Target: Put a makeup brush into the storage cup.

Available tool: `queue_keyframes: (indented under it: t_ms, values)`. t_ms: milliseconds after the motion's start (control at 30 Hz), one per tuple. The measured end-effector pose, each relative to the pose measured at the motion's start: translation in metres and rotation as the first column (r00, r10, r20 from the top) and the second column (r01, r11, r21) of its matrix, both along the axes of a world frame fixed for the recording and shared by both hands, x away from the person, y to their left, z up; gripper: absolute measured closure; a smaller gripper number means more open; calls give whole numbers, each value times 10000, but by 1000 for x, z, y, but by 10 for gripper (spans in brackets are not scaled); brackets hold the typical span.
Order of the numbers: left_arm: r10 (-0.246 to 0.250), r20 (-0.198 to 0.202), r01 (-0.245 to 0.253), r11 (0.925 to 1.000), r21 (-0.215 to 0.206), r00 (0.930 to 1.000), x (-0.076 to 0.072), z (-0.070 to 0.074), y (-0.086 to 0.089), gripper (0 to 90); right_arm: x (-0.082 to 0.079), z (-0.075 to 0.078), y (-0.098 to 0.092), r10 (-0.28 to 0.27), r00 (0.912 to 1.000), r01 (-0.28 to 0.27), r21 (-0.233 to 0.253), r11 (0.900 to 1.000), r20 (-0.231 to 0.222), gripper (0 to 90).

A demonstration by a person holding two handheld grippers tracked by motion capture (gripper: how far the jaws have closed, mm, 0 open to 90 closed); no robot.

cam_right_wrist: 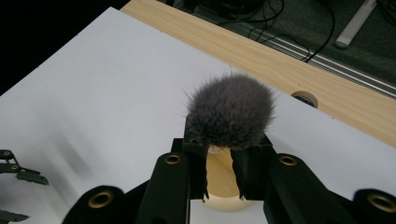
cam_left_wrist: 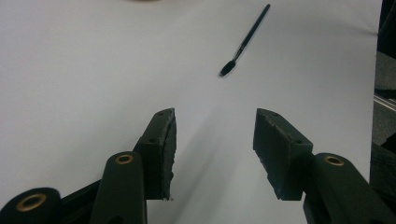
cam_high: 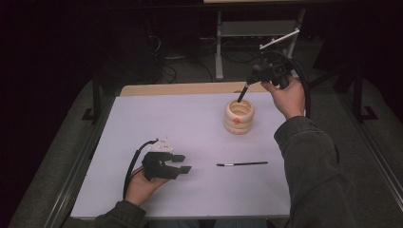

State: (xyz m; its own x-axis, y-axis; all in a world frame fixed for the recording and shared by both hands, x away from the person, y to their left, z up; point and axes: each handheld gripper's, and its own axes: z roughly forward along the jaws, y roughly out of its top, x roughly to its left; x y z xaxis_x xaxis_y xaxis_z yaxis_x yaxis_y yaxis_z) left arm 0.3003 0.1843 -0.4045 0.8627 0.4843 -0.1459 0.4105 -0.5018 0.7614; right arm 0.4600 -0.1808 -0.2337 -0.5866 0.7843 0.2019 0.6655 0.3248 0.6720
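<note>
A cream ringed pot [cam_high: 239, 117] stands on the white table top [cam_high: 166, 123] at the back right. My right gripper [cam_high: 257, 76] is above it, shut on a makeup brush [cam_high: 243, 91]. The brush's black handle slants down into the pot's mouth. In the right gripper view its fluffy grey head [cam_right_wrist: 229, 111] sits at the tips of my right gripper [cam_right_wrist: 219, 144], with the pot [cam_right_wrist: 219, 184] below. A thin black brush [cam_high: 242, 164] [cam_left_wrist: 245, 39] lies flat at the front centre. My left gripper [cam_high: 183, 164] [cam_left_wrist: 215, 119] rests open to its left, nothing between its fingers.
A bare wooden strip [cam_high: 190, 88] runs along the table's far edge, with a round hole [cam_right_wrist: 304, 98] in it. Beyond it are a grey stand [cam_high: 256, 33] and cables on the floor. The other gripper's jaws [cam_right_wrist: 18, 175] show at the left in the right gripper view.
</note>
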Motion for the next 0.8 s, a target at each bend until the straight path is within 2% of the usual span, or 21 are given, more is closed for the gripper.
queue_keyframes:
  t_ms: [800]
  values:
    - [34,-97,-34,10000,-4,9999,0,-1,-1,478,6,-20,-4,-196,9995,195,-19,9998,-233,753]
